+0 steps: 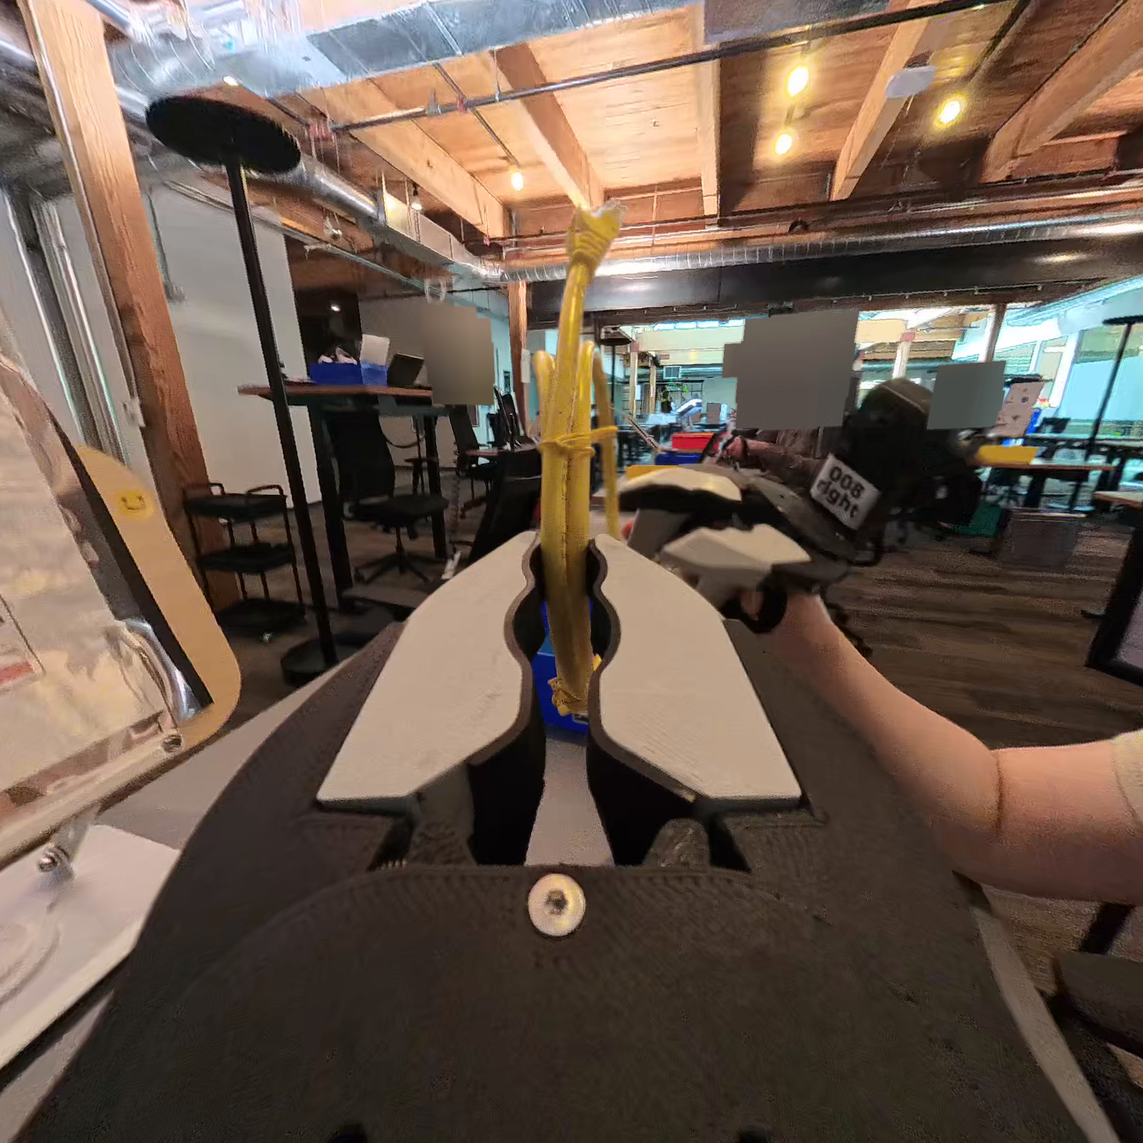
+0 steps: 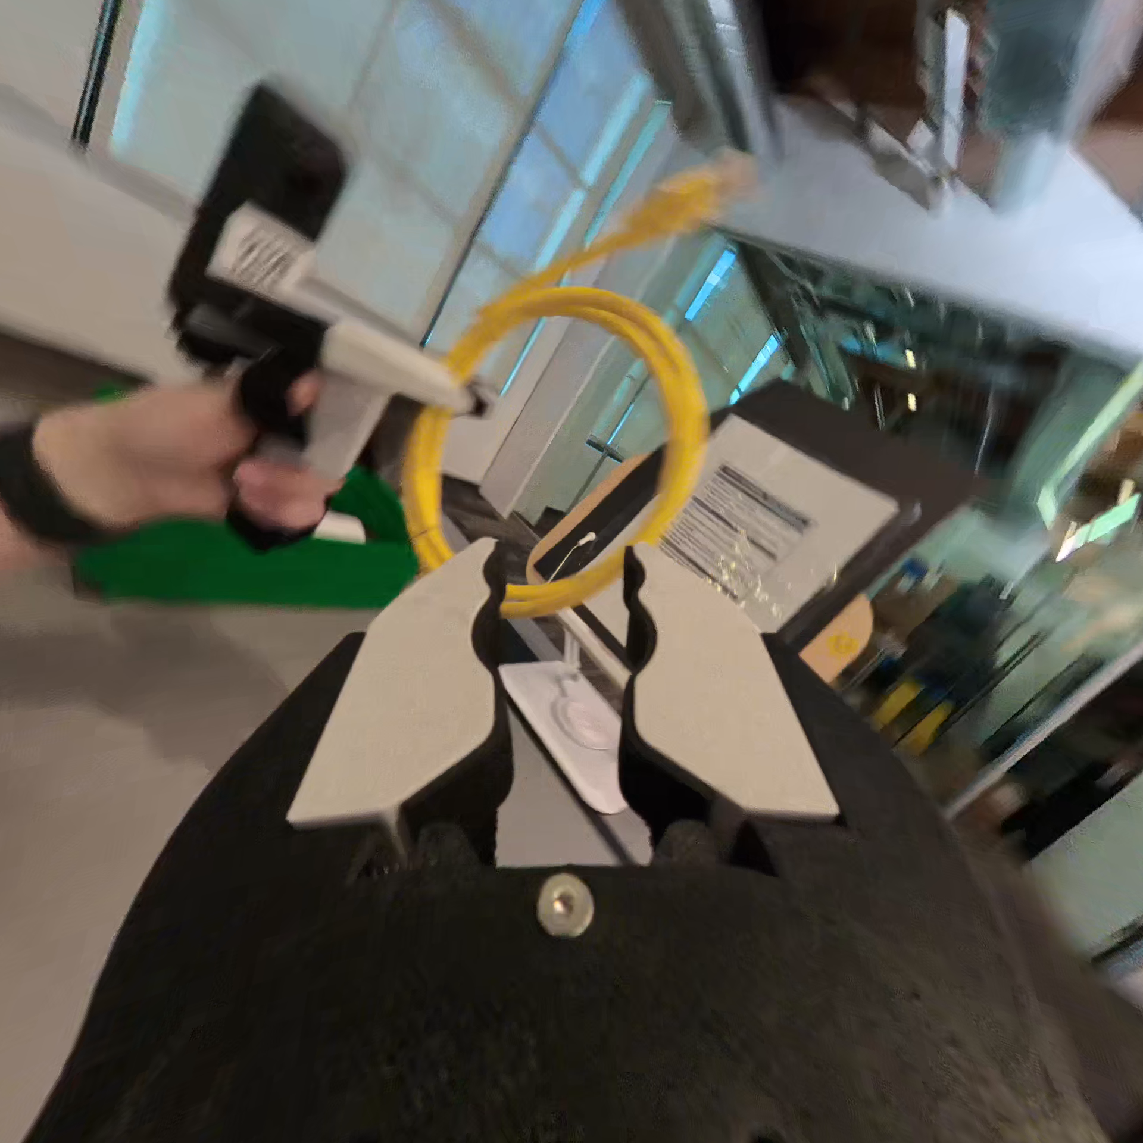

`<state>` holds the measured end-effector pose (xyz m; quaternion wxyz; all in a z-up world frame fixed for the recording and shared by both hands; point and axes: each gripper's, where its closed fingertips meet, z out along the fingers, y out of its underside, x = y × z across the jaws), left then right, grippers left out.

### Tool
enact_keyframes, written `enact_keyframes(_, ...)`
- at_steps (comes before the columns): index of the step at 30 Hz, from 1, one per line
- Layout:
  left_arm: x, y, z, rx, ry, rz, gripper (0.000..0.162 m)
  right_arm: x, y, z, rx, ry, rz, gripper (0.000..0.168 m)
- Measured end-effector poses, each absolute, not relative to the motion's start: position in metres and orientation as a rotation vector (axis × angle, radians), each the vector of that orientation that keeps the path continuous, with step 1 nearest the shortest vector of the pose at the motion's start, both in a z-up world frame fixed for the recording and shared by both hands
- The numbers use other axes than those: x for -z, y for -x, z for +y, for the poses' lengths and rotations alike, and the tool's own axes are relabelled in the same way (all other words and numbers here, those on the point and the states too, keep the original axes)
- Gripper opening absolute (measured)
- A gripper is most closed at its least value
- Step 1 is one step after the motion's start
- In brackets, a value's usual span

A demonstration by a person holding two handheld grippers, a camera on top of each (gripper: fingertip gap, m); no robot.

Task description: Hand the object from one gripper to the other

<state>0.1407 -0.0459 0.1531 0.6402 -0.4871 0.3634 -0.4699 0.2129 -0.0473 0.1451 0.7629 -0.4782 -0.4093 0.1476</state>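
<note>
Because a handover needs the object offered in open air, the left wrist view shows the left gripper (image 1: 564, 560) clenched on a coiled yellow network cable (image 1: 569, 495), with the coil standing edge-on and upright between the grey fingertips (image 1: 625, 556), its tie wraps bundling the loops and one plug end (image 1: 595, 230) poking up toward the ceiling beams. That pose leaves most of the coil free above the grip, which I judge is deliberate, so the other claw has somewhere to bite. Just right of the cable, near it but with contact hidden, the right gripper (image 1: 680, 526) arrives sideways, held by a person's hand (image 1: 798, 625). In the right wrist view, which is blurred, the same cable (image 2: 680, 383) appears face-on as a ring, pinched at its left rim by the far left gripper (image 2: 470, 402). The right gripper (image 2: 560, 566) is released, its jaws spread, with the ring's lower arc (image 2: 556, 597) lying just in or in front of the gap and not yet squeezed. It seems lined up across the strands so that closing would trap the whole bundle. A green object (image 2: 247, 569) lies behind, to the left.
</note>
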Motion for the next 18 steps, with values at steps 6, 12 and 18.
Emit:
enact_keyframes(6, -0.151, -0.154, -0.062, 1.056, 1.084, 0.916, 0.010, -0.148, -0.227, -0.032, -0.788, 1.149, -0.697, 0.063)
enact_keyframes(12, -0.152, -0.165, -0.082, 1.235, 1.073, 0.971, 0.009, -0.142, -0.219, -0.063, -1.218, 1.065, -0.876, 0.016)
enact_keyframes(18, -0.133, -0.164, -0.048, 0.982, 1.207, 0.908, 0.029, -0.124, -0.226, -0.041, -1.272, 1.292, -0.821, 0.006)
